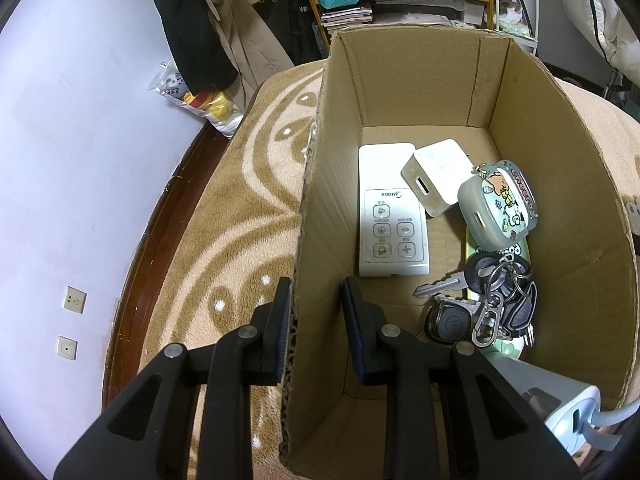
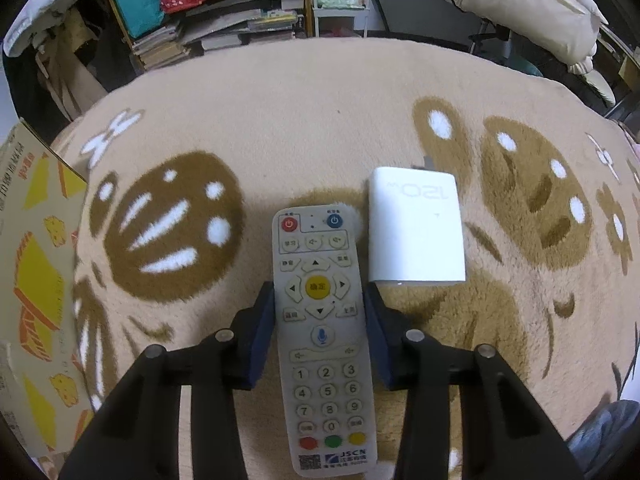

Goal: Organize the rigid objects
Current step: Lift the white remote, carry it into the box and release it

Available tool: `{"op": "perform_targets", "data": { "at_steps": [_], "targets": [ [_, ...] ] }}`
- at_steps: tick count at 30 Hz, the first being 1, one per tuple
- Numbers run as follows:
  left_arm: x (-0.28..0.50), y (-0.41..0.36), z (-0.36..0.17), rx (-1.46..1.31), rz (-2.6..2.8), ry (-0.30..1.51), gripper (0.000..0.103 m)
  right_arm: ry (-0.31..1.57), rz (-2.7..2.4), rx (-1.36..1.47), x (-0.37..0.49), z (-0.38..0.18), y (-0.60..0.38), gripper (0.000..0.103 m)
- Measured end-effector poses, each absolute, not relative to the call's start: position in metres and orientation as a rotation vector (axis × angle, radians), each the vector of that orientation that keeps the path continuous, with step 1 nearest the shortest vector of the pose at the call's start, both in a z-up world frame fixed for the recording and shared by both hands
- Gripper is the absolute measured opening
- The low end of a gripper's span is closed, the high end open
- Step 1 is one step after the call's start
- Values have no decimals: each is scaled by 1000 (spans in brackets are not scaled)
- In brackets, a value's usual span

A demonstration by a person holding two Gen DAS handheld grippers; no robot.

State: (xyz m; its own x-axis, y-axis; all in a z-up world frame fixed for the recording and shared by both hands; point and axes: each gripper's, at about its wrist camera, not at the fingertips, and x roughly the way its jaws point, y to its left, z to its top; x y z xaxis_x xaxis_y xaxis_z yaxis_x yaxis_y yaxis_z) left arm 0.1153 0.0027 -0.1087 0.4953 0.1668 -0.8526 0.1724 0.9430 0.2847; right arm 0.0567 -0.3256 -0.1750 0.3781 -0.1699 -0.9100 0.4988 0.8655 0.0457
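Observation:
My left gripper [image 1: 316, 296] straddles the left wall of an open cardboard box [image 1: 560, 184], one finger outside, one inside; a gap shows beside the inner finger. The box holds a white Midea remote [image 1: 390, 216], a white charger cube [image 1: 438, 178], a cartoon earbud case [image 1: 498, 204], a bunch of keys [image 1: 486, 300] and a green-edged card under them. My right gripper [image 2: 319, 296] has its jaws on both sides of a grey JSCN TV remote [image 2: 322, 332] lying on the beige blanket [image 2: 280, 120]. A white 150W charger [image 2: 416, 226] lies just right of it.
The box's printed outer side [image 2: 36, 280] stands at the left edge of the right wrist view. A light blue-white object [image 1: 572, 412] sits in the box's near right corner. Cluttered shelves [image 2: 240, 20] and a wall [image 1: 80, 120] border the bed.

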Motion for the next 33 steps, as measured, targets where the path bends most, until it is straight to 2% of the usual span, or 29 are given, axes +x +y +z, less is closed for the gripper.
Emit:
{"op": "perform_targets", "data": {
  "at_steps": [9,31,32,33],
  "targets": [
    [115,3,-109,357,-3,1059,25,977,-345,400,59,-150,-319,44],
    [117,5,-108,340,-13,1064,25,670,-178,254,64,-59,-240,37],
    [117,5,-108,340,-12,1064,25,662,-173,251,63,-57,-238,35],
    [117,5,-108,341,-12,1064,25,654,-163,245,63,-53,-235,20]
  ]
}}
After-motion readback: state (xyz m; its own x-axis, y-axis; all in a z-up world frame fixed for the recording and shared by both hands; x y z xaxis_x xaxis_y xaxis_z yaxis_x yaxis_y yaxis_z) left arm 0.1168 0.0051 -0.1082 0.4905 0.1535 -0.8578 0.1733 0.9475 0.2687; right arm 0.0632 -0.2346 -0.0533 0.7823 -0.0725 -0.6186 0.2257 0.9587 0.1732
